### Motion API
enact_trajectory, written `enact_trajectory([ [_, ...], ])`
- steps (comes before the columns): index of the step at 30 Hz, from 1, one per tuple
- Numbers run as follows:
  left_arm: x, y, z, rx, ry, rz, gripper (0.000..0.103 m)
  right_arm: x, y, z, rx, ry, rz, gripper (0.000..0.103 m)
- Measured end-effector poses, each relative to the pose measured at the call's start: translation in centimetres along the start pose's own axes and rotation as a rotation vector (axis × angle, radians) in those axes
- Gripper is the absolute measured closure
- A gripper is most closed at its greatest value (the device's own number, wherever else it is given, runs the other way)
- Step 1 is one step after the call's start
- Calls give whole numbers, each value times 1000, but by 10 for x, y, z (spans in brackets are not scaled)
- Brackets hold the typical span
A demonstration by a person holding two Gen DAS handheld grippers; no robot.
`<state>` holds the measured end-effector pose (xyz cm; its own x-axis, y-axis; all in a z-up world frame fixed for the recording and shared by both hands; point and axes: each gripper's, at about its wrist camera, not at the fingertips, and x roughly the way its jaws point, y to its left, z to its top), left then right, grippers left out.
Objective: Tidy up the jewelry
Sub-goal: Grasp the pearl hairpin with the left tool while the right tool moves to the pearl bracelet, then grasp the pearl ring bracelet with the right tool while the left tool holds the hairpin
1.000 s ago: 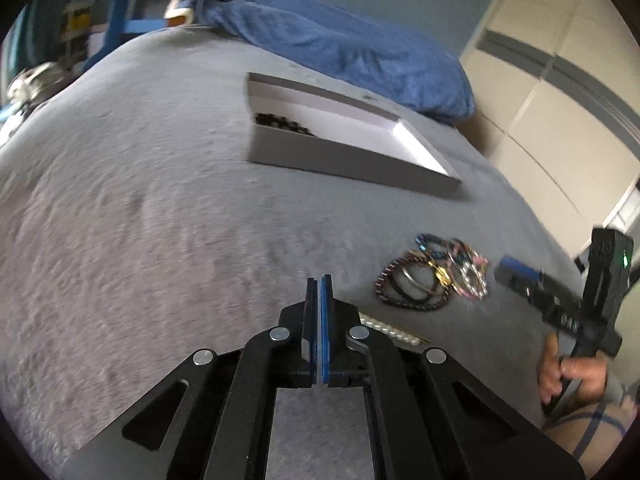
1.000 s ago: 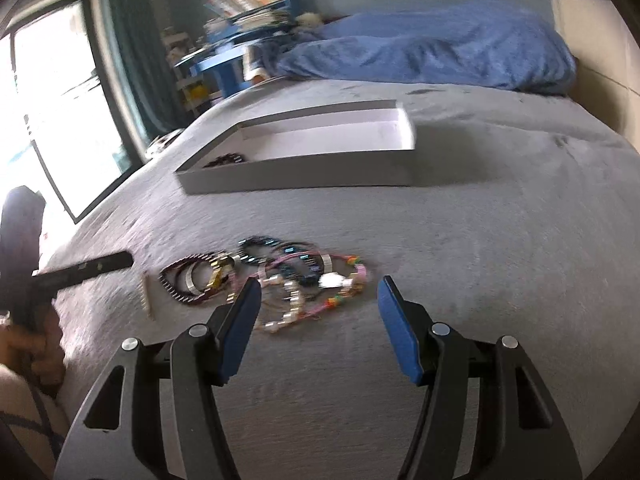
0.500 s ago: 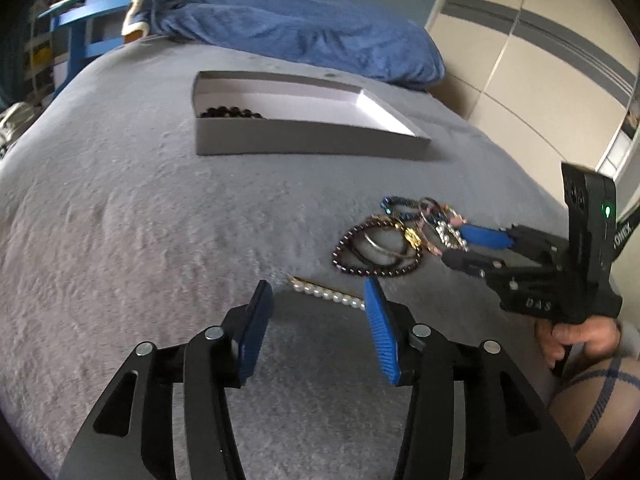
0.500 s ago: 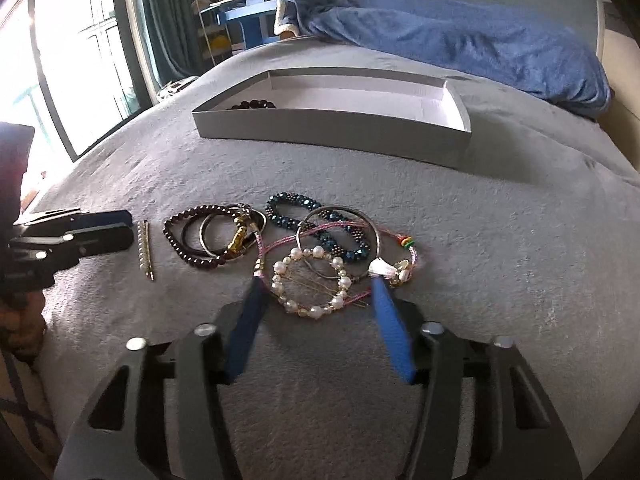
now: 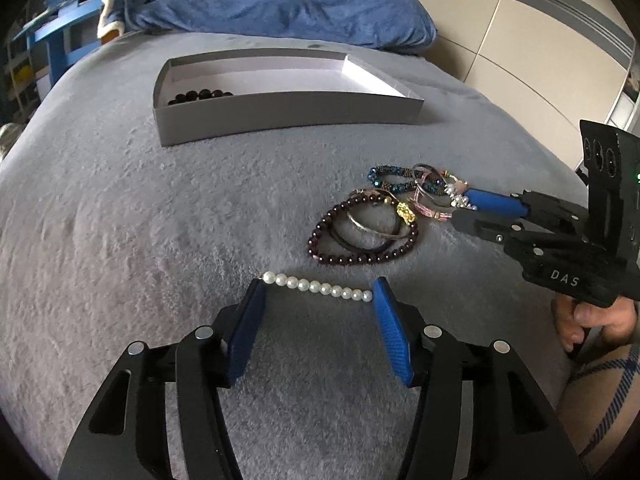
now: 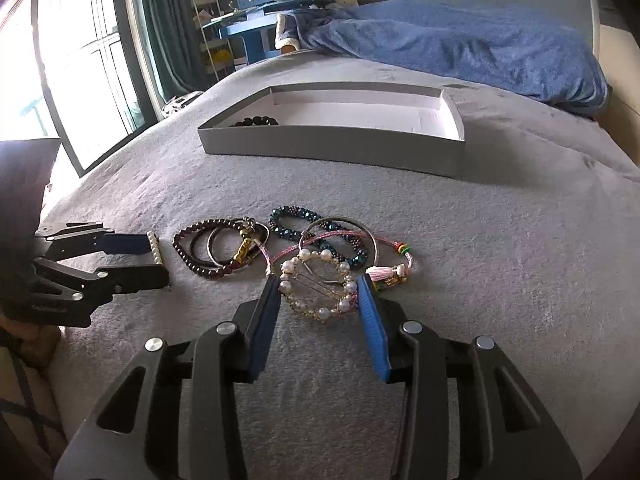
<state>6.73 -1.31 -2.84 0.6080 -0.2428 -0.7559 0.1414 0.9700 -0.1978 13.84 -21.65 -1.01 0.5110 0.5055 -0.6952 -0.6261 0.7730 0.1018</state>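
A short straight row of pearls lies on the grey bed cover between the fingertips of my left gripper. Its jaws are opening and the pads do not touch the pearls. In the right wrist view my right gripper straddles a round pearl bracelet. Those jaws are closing, with the pads just beside the beads. Behind it lie a dark maroon bead bracelet, a teal bead bracelet, a silver bangle and a pink cord. The grey box farther back holds a dark bead bracelet.
A blue blanket is heaped at the far end of the bed. A beige wardrobe stands to the right, a bright window and a blue desk to the left. A person's hand grips the right tool.
My left gripper went from shut to open and moved up to the pearl row. My right gripper's jaws narrowed and came down around the pearl bracelet.
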Motion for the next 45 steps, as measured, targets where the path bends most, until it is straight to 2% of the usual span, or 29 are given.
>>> enact_trajectory([
  [8,-12,17,-2,-70,-44,-32,47,-14,-10,-1,60,-62,-3,63],
  [11,-19,24,-4,-92,-60,-20,47,-17,-16,-1,93,-77,-9,63],
  [20,-29,25,-1,-70,-96,14,47,-16,-17,0,97,-79,-12,63],
  [29,-37,23,27,-38,-155,26,47,-18,-24,6,127,-83,15,63],
  [38,-31,19,63,-22,-201,5,47,-14,-29,29,114,-101,12,63],
  [41,-26,18,71,-11,-204,1,47,-20,-37,37,169,-125,80,63],
  [43,-24,18,76,-11,-206,-4,47,-27,-51,40,274,-159,208,63],
  [45,-23,17,79,-9,-209,-6,47,-35,-63,42,351,-191,276,64],
])
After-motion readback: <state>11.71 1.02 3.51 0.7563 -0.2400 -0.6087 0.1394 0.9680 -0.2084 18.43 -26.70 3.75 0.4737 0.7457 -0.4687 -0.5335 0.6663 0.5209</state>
